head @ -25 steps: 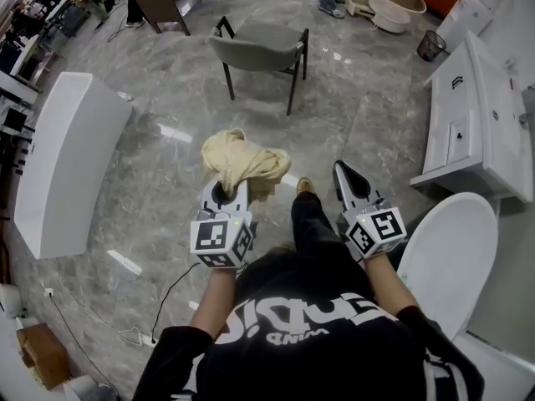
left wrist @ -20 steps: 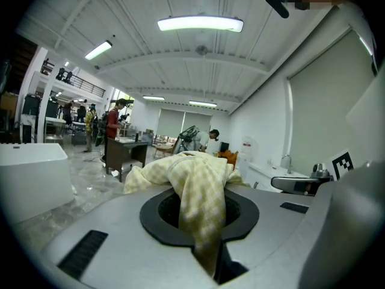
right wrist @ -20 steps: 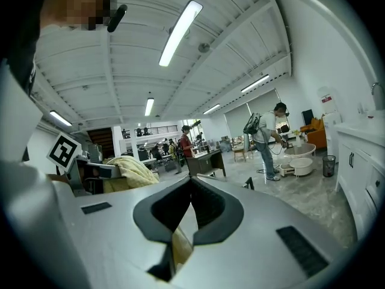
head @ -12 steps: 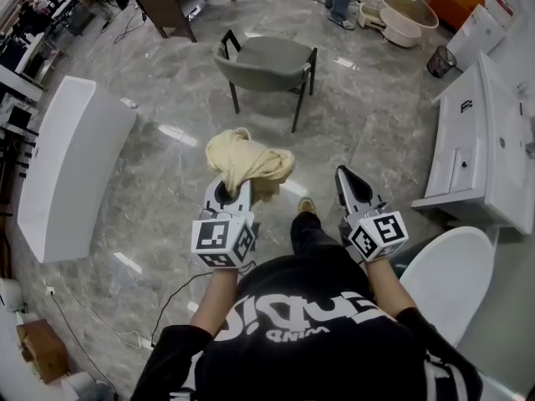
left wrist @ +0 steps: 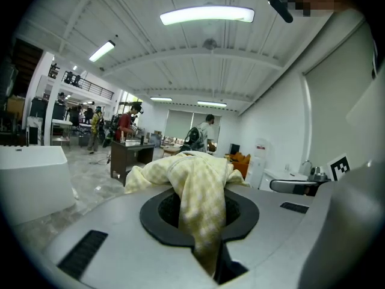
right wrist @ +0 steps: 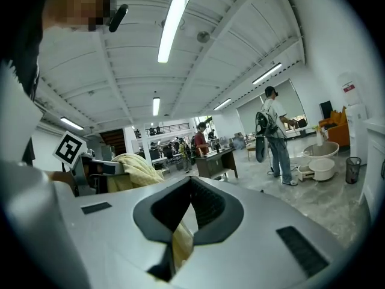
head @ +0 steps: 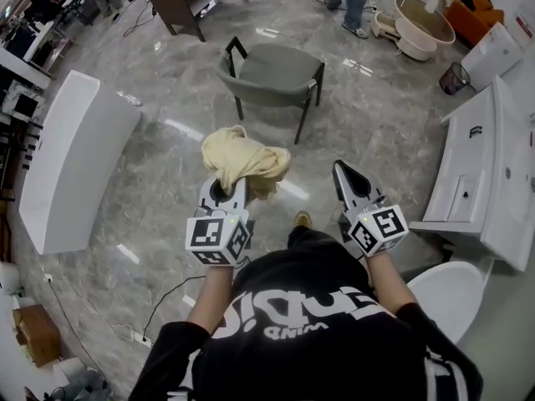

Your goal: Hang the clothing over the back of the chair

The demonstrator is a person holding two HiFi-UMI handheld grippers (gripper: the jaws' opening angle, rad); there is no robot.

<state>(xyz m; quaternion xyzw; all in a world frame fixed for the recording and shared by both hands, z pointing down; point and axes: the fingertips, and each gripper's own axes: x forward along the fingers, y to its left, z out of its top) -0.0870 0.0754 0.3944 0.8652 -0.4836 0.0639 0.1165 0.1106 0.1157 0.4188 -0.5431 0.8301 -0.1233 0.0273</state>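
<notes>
Clothing (head: 244, 162) first. From the head view it's a wadded pale-yellow bundle pinched in the left gripper (head: 226, 189). It's carried up off the floor (head: 159, 182), on the person's side of the chair (head: 274, 72) and well apart from it. The chair sits ahead of both grippers, a touch right of the bundle's line. The thick grey edge facing the person looks like the backrest to me, not dead sure though. The right gripper (head: 344, 172) rides alongside, further right of the chair's line, with nothing visibly hanging off it.

Left gripper view: the jaws are clamped on a fold of the checked yellow fabric. The rest heaps up over the tips and flops out front, so the bulk lies beyond the gripper, on the chair's side. I can't pick the chair out here.

Right gripper view: the tips meet, so it's clenched. There's a yellowish sliver down in the slit near the base, and I can't tell what it is. The bundle shows off to the left.

My guess is the left gripper has the job. The bundle has no real long axis while it's wadded up. It probably needs carrying over the backrest and spreading out, or it'll just slide off.
</notes>
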